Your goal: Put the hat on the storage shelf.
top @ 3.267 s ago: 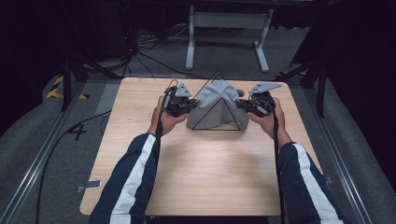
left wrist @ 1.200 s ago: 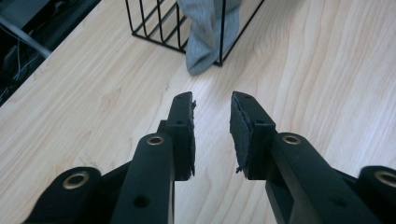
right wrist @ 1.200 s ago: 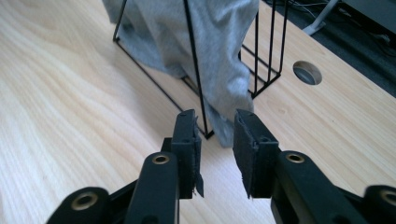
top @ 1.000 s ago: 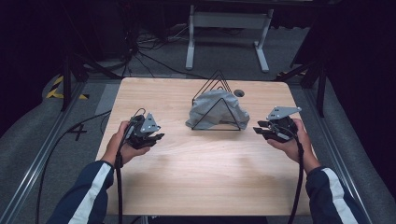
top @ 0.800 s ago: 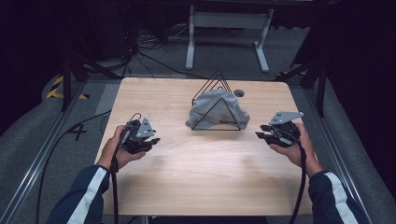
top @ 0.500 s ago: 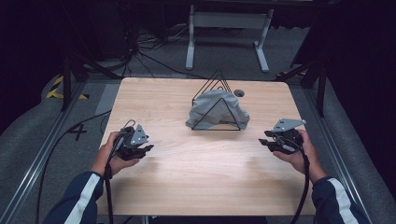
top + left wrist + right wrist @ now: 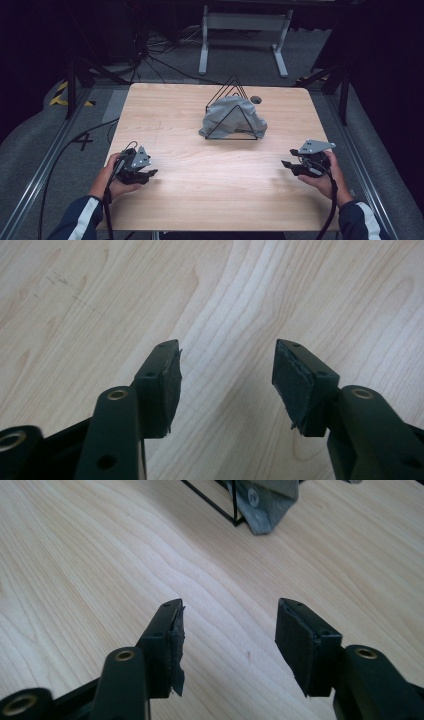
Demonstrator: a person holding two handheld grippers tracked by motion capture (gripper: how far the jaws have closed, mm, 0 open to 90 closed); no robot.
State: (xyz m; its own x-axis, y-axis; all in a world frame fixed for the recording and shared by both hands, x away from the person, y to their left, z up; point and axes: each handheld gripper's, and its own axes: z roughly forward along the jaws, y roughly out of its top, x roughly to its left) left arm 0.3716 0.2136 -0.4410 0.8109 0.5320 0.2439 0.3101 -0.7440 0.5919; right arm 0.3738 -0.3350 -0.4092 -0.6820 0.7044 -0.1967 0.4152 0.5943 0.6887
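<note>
The crumpled grey cloth [image 7: 233,117] is draped over a black wire rack of triangular frames [image 7: 231,107], which stands on the light wooden desk [image 7: 210,180] toward its far middle, just at 7 o'clock of a small round hole [image 7: 256,99] in the desktop. In the right gripper view a corner of the cloth [image 7: 265,502] hangs beside the rack's wire foot [image 7: 210,502] at 12 o'clock of the fingers. Well apart from the cloth, at its 8 o'clock, the left gripper [image 7: 147,174] is held low over the desk in the person's left hand [image 7: 112,177]; at its 4 o'clock the right gripper [image 7: 286,165] sits in the right hand [image 7: 325,177]. Both grippers' fingers stand moderately wide, having just been opening, with nothing between the black pads [image 7: 169,385] but bare wood. Dark sleeves with a white stripe [image 7: 82,220] come in at 6 o'clock.
</note>
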